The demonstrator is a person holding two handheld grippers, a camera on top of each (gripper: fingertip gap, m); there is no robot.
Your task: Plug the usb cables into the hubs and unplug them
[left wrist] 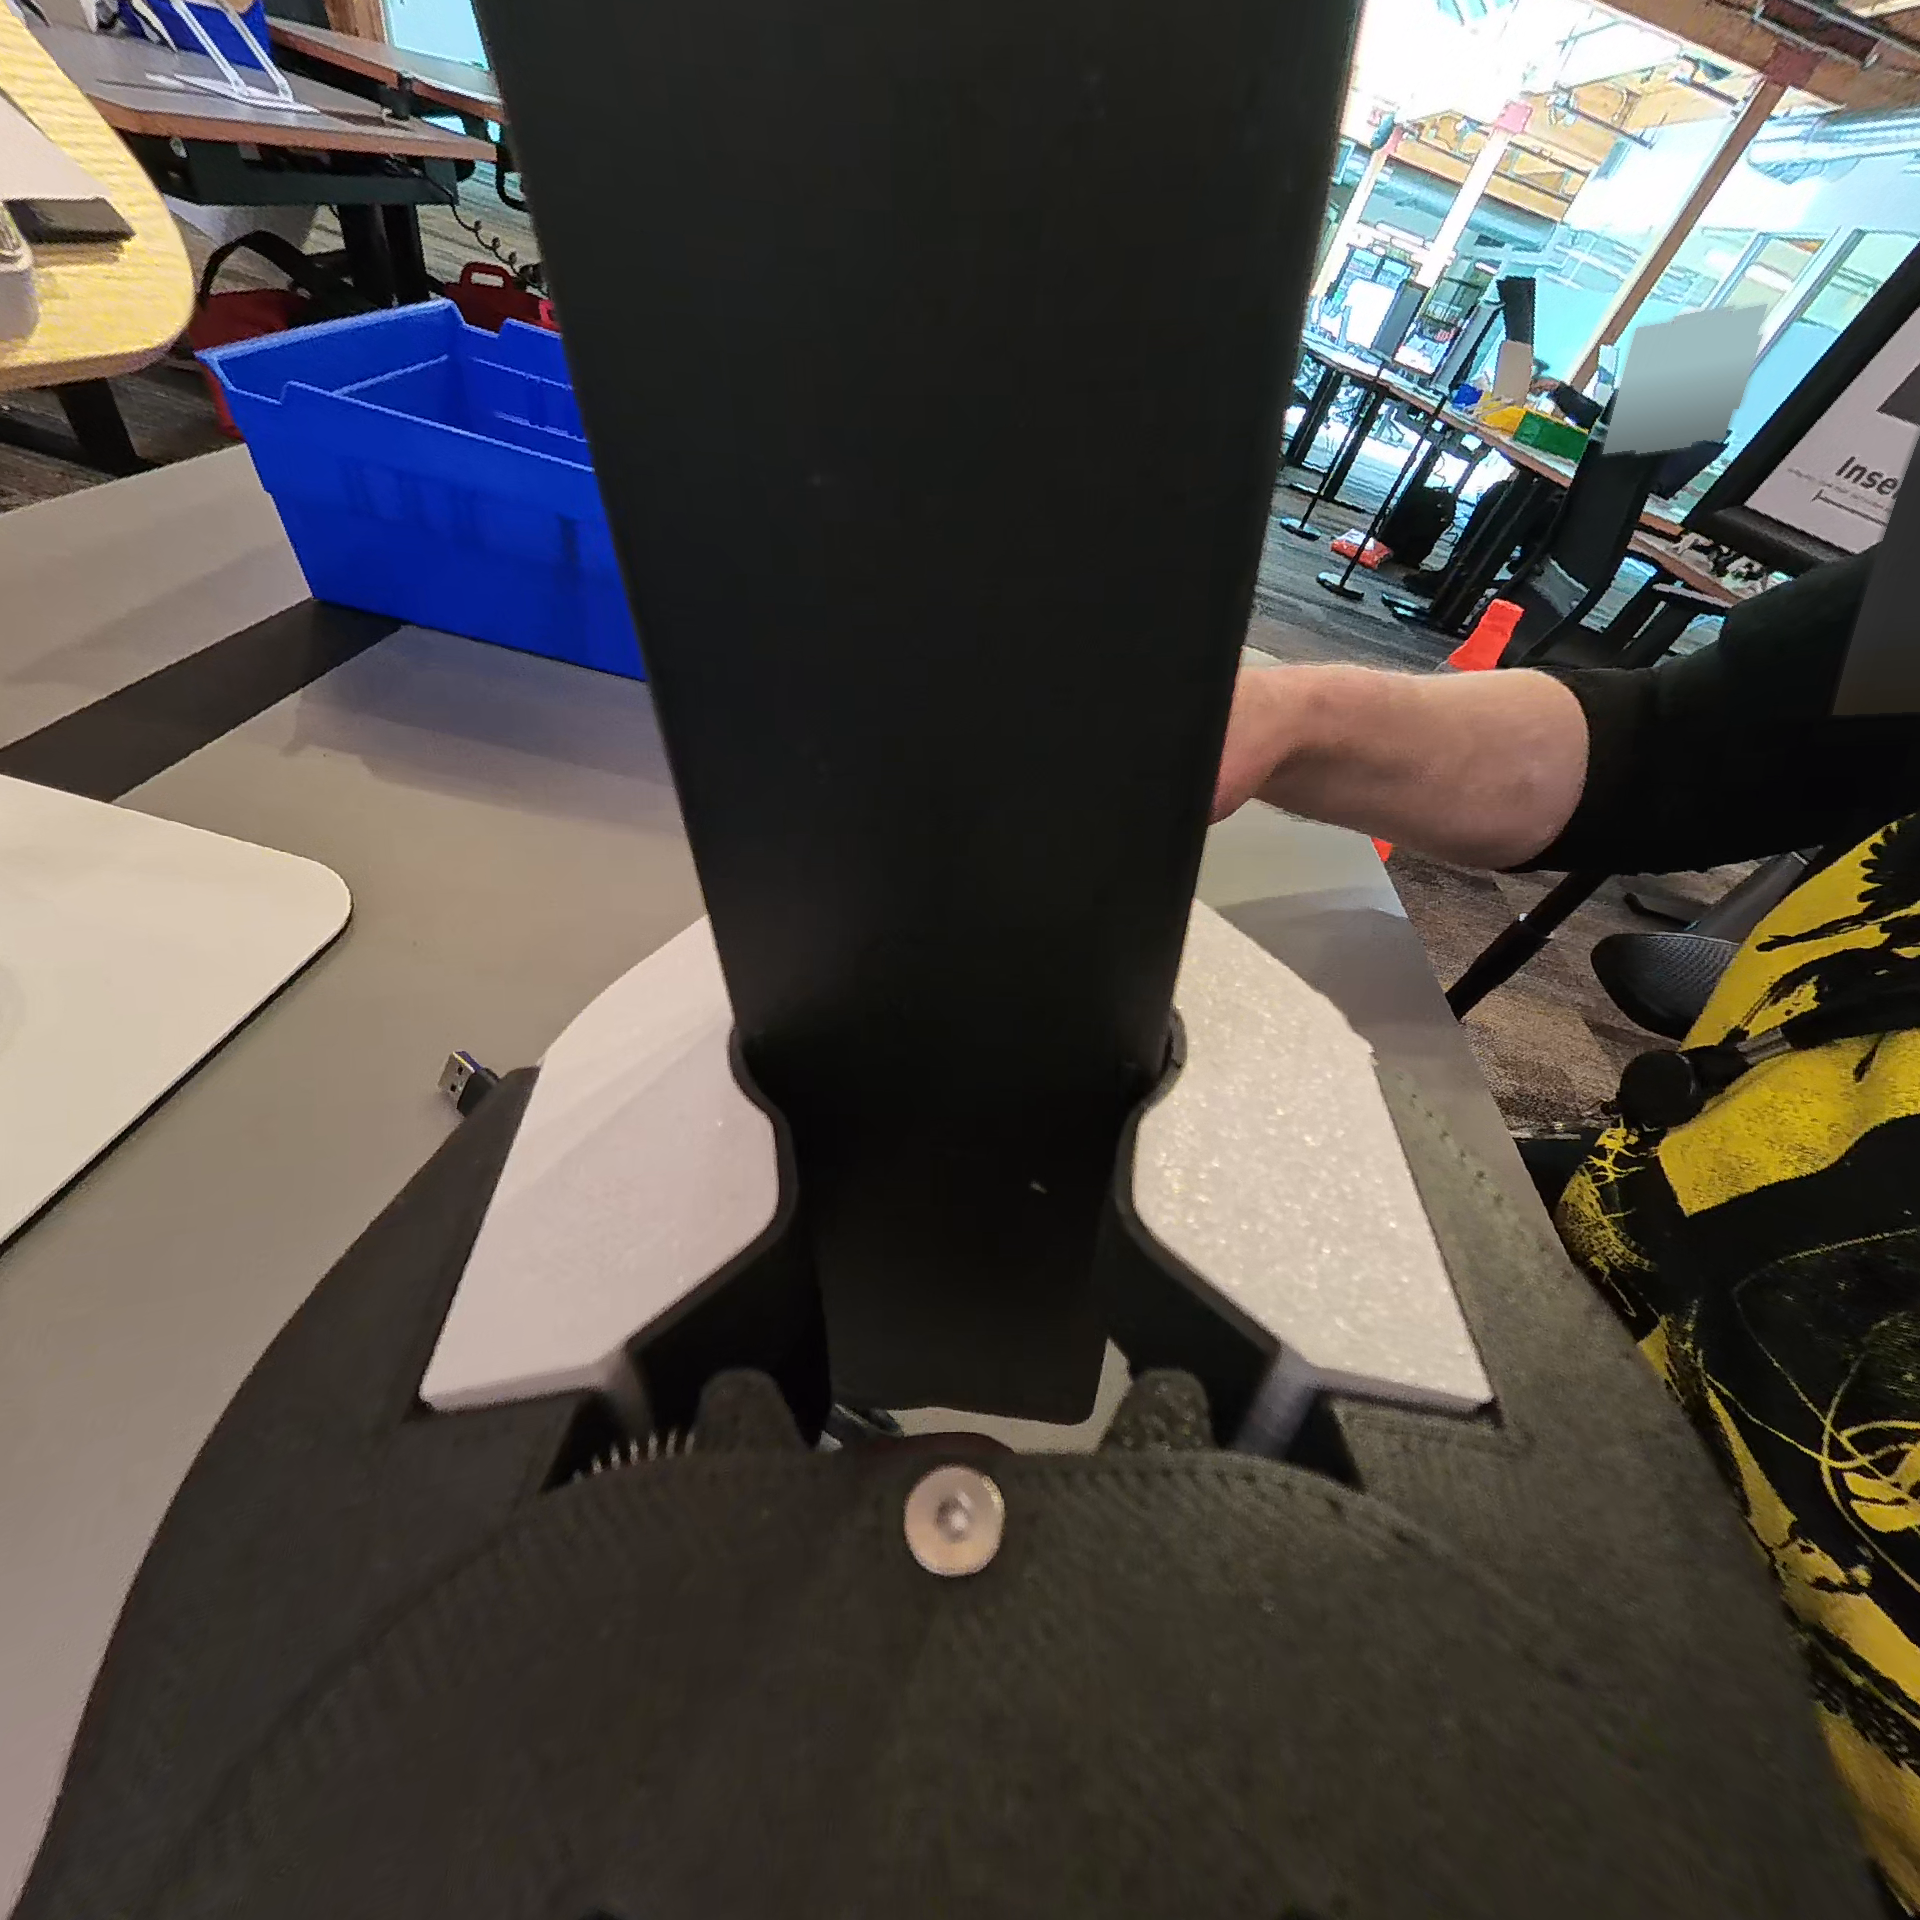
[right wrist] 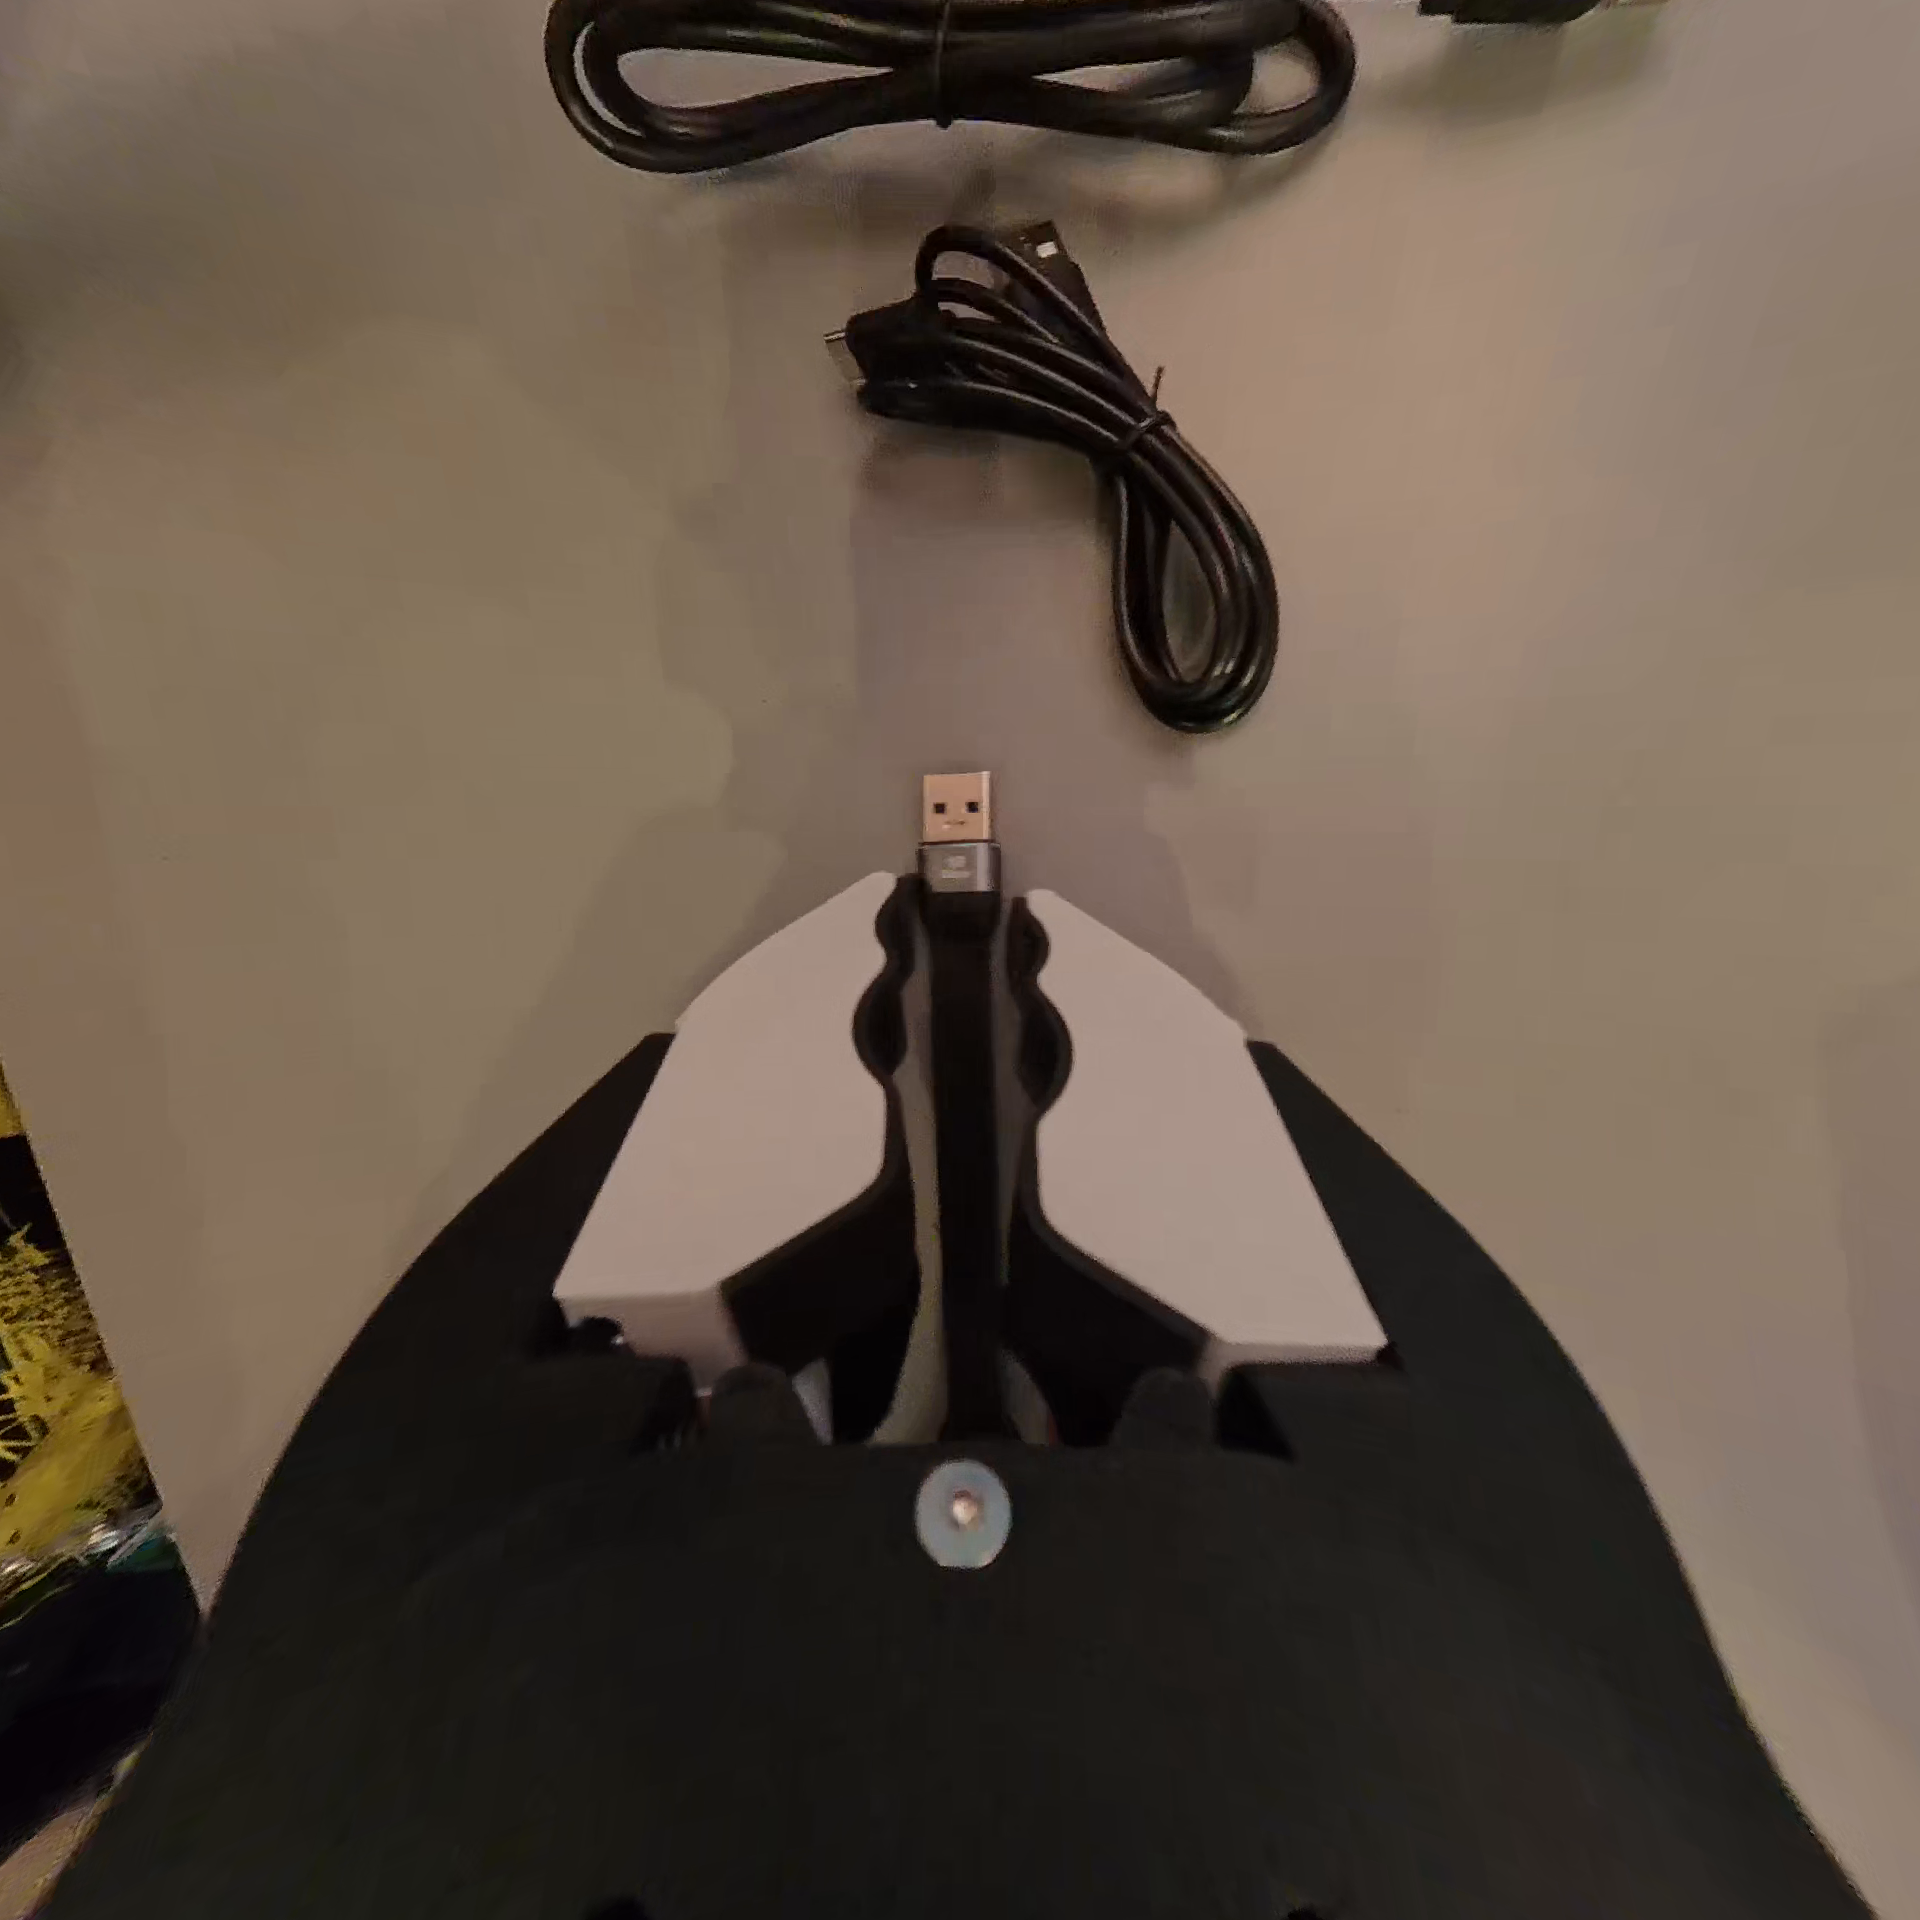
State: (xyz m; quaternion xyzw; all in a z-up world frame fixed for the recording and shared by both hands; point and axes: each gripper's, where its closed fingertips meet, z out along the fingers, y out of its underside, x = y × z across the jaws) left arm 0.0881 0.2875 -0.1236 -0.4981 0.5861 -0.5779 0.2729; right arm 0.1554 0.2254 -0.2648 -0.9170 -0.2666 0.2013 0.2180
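The right gripper (right wrist: 957,894) pinches a USB plug (right wrist: 956,821); the left gripper (left wrist: 961,1039) clamps a black hub (left wrist: 935,520), nothing plugged yet, two bundled cables (right wrist: 1091,457) waiting beyond the plug.

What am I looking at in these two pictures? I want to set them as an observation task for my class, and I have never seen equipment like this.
No robot is here: a person holds a hand-held two-finger gripper in each hand, each with a camera looking forward along its fingers. The left gripper grips a large black upright object, probably a hub, between its white fingers. Behind it are a grey table, a blue bin, a loose USB plug and the person's forearm. The right gripper looks down at the table and pinches a USB plug, its metal end sticking out forward. Two tied black cable bundles lie beyond.
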